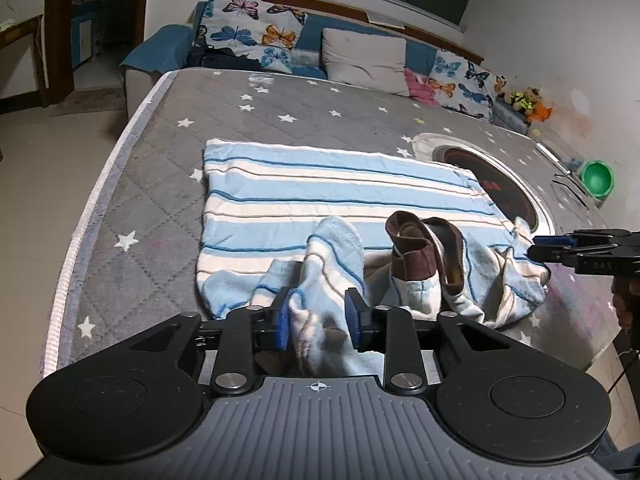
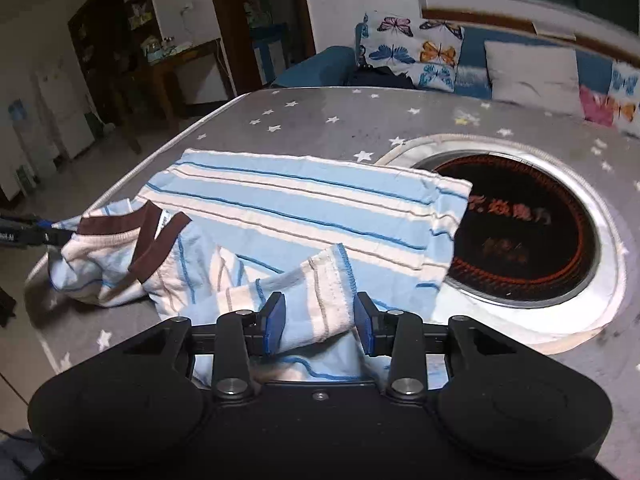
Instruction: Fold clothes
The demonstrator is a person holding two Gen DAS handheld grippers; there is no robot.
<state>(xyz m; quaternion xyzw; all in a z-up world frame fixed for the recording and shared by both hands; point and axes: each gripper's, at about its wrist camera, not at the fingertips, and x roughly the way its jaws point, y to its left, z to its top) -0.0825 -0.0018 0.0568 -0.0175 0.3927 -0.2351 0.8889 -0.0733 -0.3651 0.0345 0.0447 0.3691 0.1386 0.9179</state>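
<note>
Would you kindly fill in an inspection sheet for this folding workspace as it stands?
Surface: grey star-print table cover, with a round cutout exposing a dark cooktop.
Job's things: striped shirt, far part flat, brown collar end bunched.
Clutter: green bowl at the table's far right edge.
Grippers: left gripper has shirt fabric between its fingers; right gripper straddles a sleeve; grip cannot be confirmed for either.
Cables: nothing seen.
Surroundings: butterfly cushions on a blue sofa, window behind.

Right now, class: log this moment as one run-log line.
left tongs: gripping sleeve | right tongs: gripping other sleeve | striped shirt: on table, collar bunched
</note>
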